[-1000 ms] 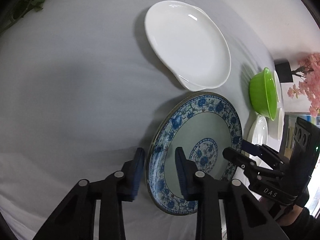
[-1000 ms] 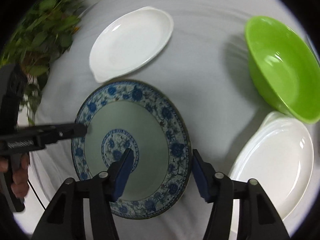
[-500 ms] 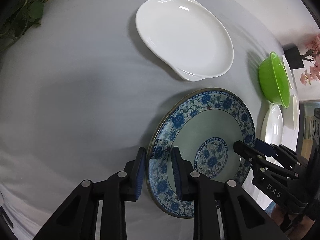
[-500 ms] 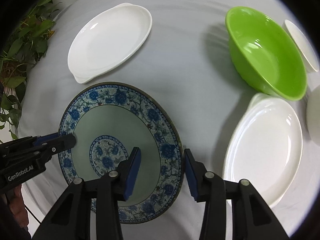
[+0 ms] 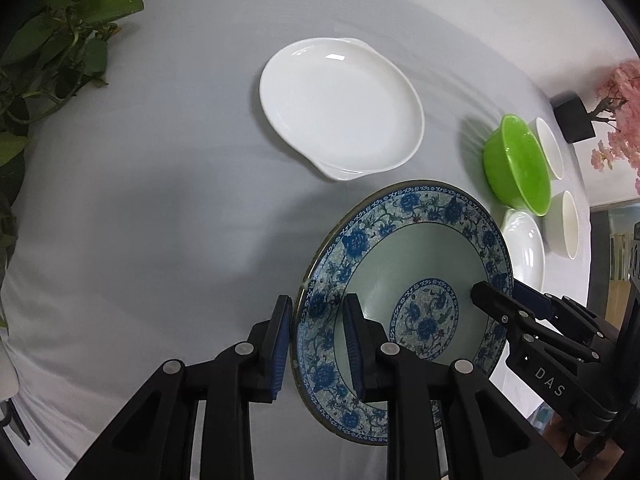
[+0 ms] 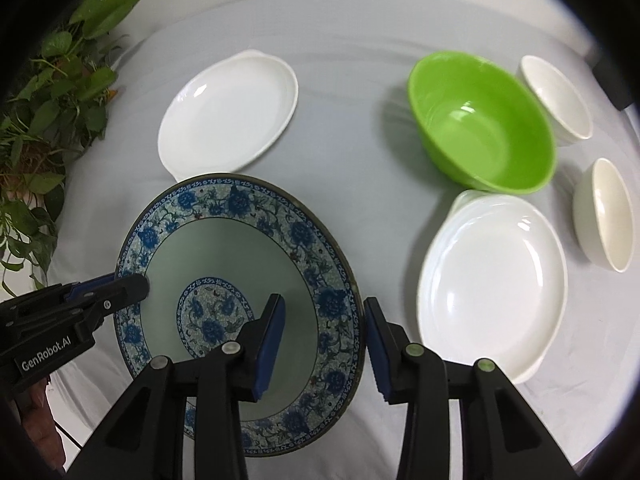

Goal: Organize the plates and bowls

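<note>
- I have the blue-patterned plate [image 6: 240,300] pinched at opposite rims, left gripper [image 5: 316,344] and right gripper [image 6: 324,340] both clamped, plate apparently just clear of the grey tablecloth [image 5: 160,200].
- Next, I judge: carry it level onto a white plate [image 6: 492,284].
- Readable: "GenRobot.AI", "DAS".
</note>
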